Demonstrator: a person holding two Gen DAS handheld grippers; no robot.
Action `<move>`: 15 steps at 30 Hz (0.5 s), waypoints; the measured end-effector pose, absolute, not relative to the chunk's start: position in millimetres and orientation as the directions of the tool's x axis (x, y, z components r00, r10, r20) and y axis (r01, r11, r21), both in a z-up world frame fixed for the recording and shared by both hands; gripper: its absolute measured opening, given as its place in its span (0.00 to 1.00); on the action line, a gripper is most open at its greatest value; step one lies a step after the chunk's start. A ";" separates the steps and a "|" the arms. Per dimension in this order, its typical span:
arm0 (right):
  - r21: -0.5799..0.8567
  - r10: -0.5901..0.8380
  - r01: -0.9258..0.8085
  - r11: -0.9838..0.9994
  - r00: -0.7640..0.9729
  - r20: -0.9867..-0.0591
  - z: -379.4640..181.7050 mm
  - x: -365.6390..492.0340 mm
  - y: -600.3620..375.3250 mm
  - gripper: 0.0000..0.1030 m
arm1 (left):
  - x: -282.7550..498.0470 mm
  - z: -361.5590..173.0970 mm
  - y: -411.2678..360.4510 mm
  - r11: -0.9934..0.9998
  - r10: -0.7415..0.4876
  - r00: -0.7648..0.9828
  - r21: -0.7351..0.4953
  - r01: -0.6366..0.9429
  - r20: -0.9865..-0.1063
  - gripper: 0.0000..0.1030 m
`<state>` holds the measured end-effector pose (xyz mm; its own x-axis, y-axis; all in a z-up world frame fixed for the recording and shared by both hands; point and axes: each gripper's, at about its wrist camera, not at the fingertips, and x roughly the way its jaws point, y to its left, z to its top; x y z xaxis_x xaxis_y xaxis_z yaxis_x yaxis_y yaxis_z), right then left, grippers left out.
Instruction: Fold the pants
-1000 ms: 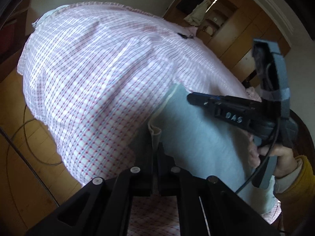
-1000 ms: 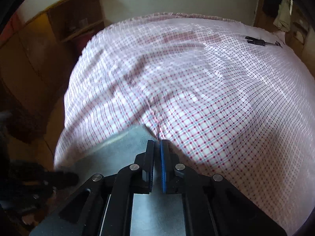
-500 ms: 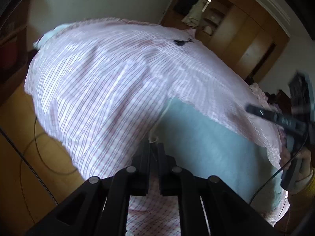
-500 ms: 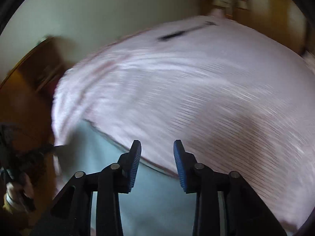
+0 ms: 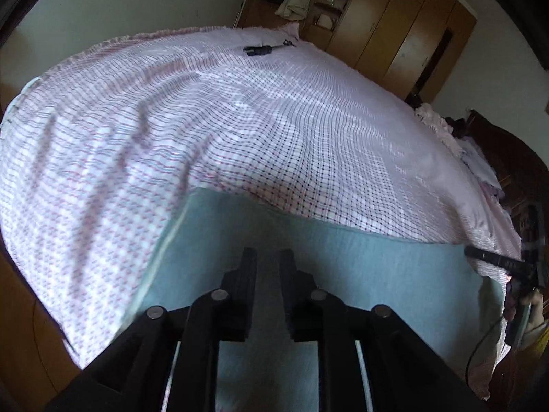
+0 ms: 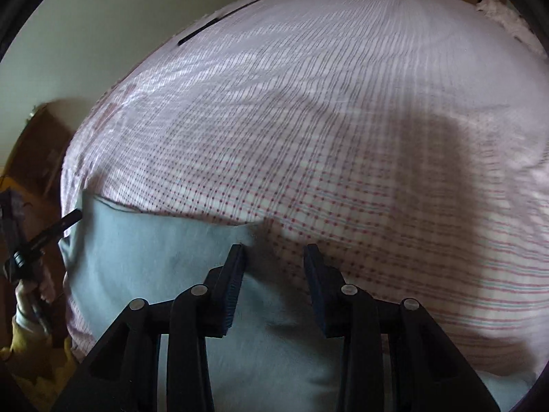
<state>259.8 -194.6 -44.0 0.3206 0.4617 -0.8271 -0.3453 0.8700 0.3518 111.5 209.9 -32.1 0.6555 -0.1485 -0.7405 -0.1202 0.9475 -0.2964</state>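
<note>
Light blue pants (image 5: 343,267) lie flat near the front edge of a bed with a pink checked sheet (image 5: 240,120). My left gripper (image 5: 267,257) is open and empty just above the pants, near their left end. My right gripper (image 6: 272,252) is open and empty over the far right corner of the pants (image 6: 154,257). The right gripper also shows at the right edge of the left wrist view (image 5: 494,259), beside the pants' right end. The left gripper shows at the left edge of the right wrist view (image 6: 65,221).
A black pen-like object (image 5: 260,49) lies at the far side of the bed; it also shows in the right wrist view (image 6: 219,20). Wooden wardrobes (image 5: 394,34) stand behind. A pile of pink bedding (image 5: 446,130) sits at the right. Wooden floor (image 5: 20,326) lies left.
Both grippers have opened and let go of the pants. The pants now lie spread flat on the sheet. Both grippers have pulled apart toward opposite ends.
</note>
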 end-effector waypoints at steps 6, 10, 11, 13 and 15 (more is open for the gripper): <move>0.220 0.444 -0.465 0.857 0.451 -0.774 -26.0 240.1 -179.0 0.00 | 124.4 -42.8 200.5 0.957 -0.100 0.632 -0.248 -0.149 -0.769 0.25; 0.277 0.432 -0.376 0.884 0.432 -0.792 -46.4 262.8 -186.9 0.00 | 132.8 -48.1 195.9 0.970 -0.063 0.628 -0.195 -0.144 -0.776 0.29; 0.279 0.427 -0.367 0.887 0.427 -0.797 -53.8 265.4 -184.9 0.00 | 135.6 -49.3 195.9 0.972 -0.048 0.631 -0.181 -0.148 -0.774 0.29; 0.278 0.423 -0.359 0.891 0.435 -0.795 -57.8 265.4 -182.9 0.00 | 142.2 -52.7 198.5 0.975 -0.024 0.643 -0.161 -0.156 -0.765 0.29; 0.303 0.434 -0.337 0.891 0.442 -0.785 -54.5 264.2 -187.2 0.00 | 148.1 -57.7 199.0 0.977 -0.019 0.640 -0.150 -0.152 -0.769 0.31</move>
